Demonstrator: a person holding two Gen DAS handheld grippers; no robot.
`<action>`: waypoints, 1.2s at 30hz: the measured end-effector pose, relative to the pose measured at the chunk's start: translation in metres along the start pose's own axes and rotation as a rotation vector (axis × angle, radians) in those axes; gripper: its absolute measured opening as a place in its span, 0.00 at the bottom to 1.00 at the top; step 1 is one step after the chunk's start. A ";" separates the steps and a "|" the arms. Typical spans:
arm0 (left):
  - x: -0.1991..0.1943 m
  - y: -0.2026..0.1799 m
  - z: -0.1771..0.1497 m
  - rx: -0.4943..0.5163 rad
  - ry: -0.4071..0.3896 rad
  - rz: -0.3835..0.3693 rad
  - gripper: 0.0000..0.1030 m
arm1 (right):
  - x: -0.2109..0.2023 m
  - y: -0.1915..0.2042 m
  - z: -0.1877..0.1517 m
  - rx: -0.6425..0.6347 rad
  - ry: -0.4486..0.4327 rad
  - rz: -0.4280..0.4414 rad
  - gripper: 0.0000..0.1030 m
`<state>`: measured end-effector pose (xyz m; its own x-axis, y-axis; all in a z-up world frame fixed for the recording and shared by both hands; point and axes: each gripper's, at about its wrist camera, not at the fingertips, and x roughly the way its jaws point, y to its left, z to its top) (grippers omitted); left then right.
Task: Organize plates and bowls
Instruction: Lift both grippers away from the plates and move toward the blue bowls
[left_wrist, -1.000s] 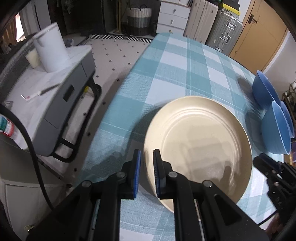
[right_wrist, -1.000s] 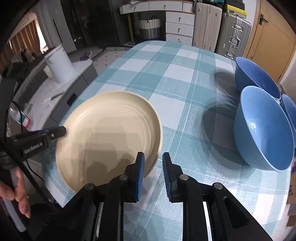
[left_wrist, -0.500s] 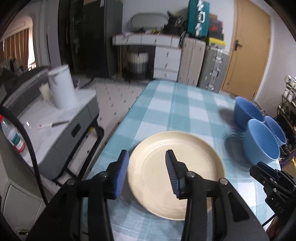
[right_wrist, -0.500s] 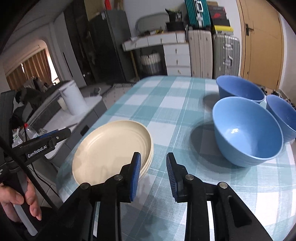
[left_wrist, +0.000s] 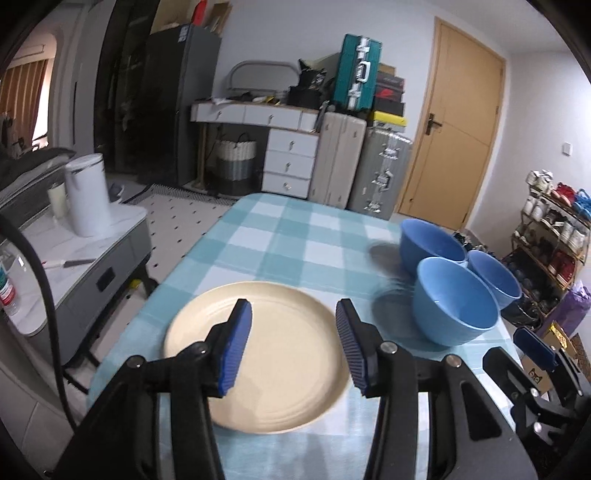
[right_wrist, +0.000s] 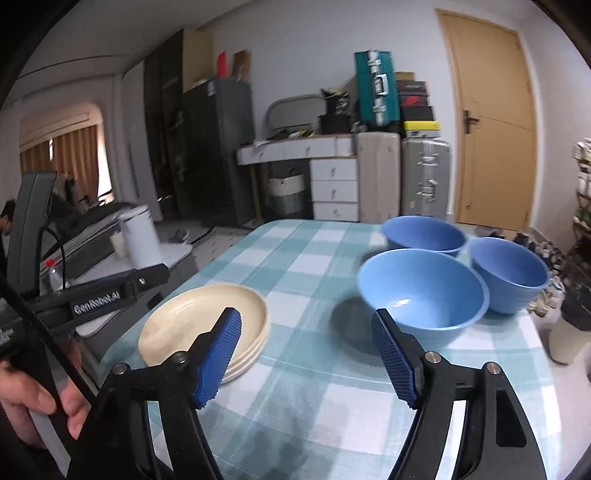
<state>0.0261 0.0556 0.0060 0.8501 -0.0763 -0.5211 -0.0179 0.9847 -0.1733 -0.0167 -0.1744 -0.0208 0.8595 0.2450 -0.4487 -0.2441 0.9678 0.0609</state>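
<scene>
Where they pinched before, left gripper (left_wrist: 293, 345), right gripper (right_wrist: 306, 356) gape empty, plates (right_wrist: 207, 325) seemingly stacked.

Evenly lit by soft indoor light, moderately bright, with daylight glowing through the curtained window (right_wrist: 61, 162) at far left. Soft dark shadows pooled on the bench (right_wrist: 306, 266) left of the blue bowls (right_wrist: 421, 291). Small glare spot inside the nearest bowl. Slight motion blur on bowl rims and background furniture. Strong fisheye bending, black vignette in every corner.
</scene>
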 end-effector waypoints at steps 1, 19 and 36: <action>0.000 -0.006 -0.002 0.013 -0.018 -0.003 0.47 | -0.007 -0.003 -0.001 0.008 -0.014 -0.011 0.73; -0.045 -0.054 -0.011 0.191 -0.307 -0.079 0.96 | -0.038 -0.031 -0.004 0.044 -0.086 -0.136 0.95; -0.042 -0.048 -0.010 0.142 -0.218 -0.134 1.00 | -0.038 -0.045 -0.003 0.096 -0.114 -0.186 0.99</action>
<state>-0.0143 0.0095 0.0278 0.9331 -0.1869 -0.3071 0.1631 0.9813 -0.1018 -0.0399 -0.2273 -0.0086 0.9322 0.0619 -0.3566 -0.0380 0.9966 0.0738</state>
